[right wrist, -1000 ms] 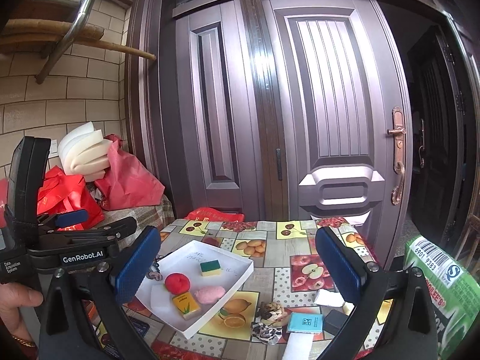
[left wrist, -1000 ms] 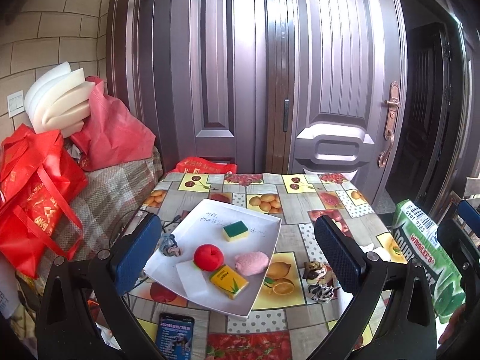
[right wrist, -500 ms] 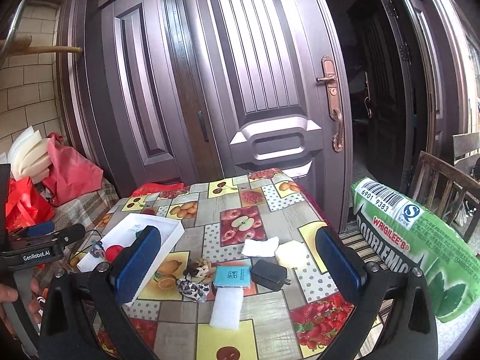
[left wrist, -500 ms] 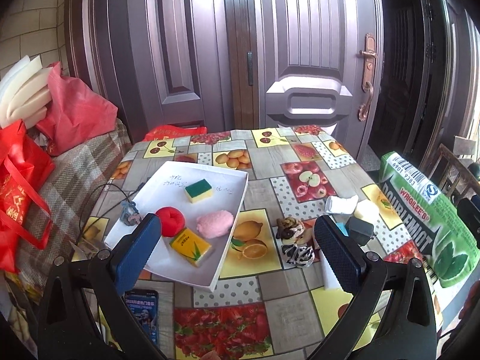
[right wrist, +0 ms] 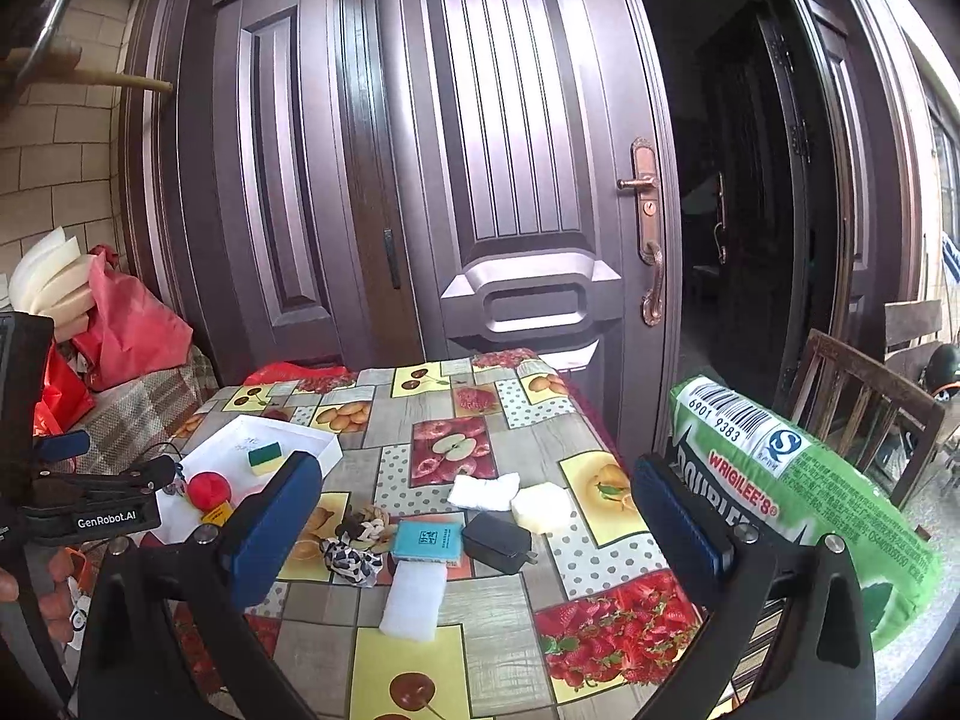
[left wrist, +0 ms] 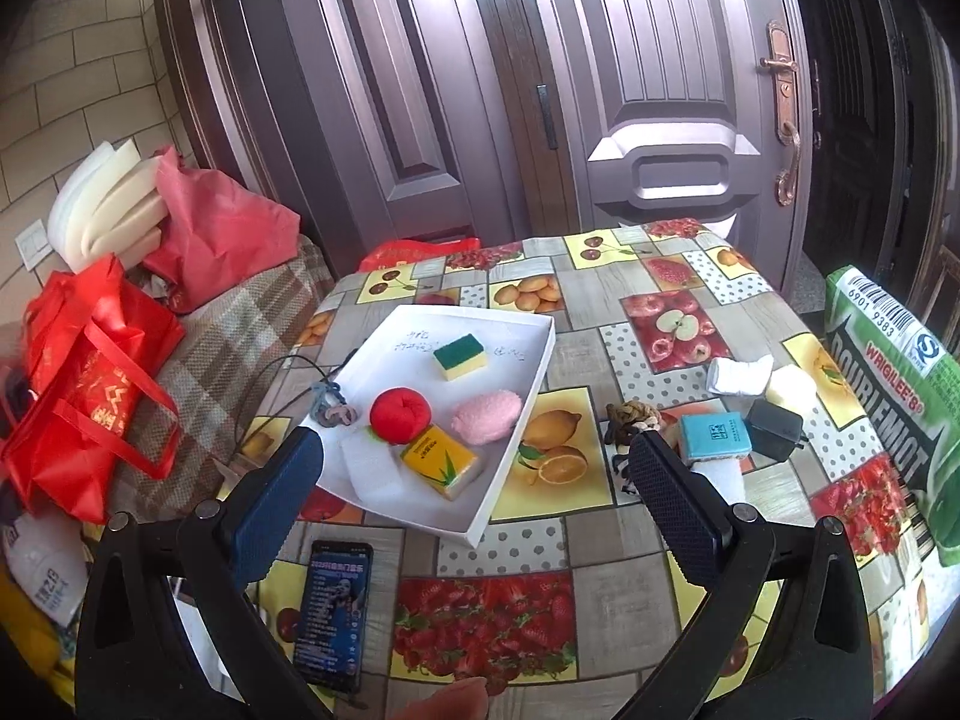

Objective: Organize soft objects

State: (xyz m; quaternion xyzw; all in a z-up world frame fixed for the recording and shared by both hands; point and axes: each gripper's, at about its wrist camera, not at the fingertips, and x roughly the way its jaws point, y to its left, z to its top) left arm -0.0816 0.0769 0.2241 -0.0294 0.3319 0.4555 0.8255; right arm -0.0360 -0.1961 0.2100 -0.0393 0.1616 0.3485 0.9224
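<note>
Tablecloth [left wrist: 606, 576]: grey wood-grain patches, fruit prints, dotted squares.
Tray [left wrist: 543, 378]: white.
Sponge [left wrist: 459, 355]: green over yellow.
Ball [left wrist: 399, 414]: red.
Plush [left wrist: 486, 417]: pink.
Packet [right wrist: 427, 540]: teal.
Charger [right wrist: 497, 541]: black.
Gripper pads [right wrist: 270, 531]: dark blue.
Large pack [right wrist: 798, 504]: green, white barcode panel.

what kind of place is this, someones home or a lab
Most likely a home's entrance area, not a lab. A small table with a fruit-print oilcloth stands right before a heavy panelled front door with a brass handle, and red shopping bags are piled on a checked seat beside it.
</note>
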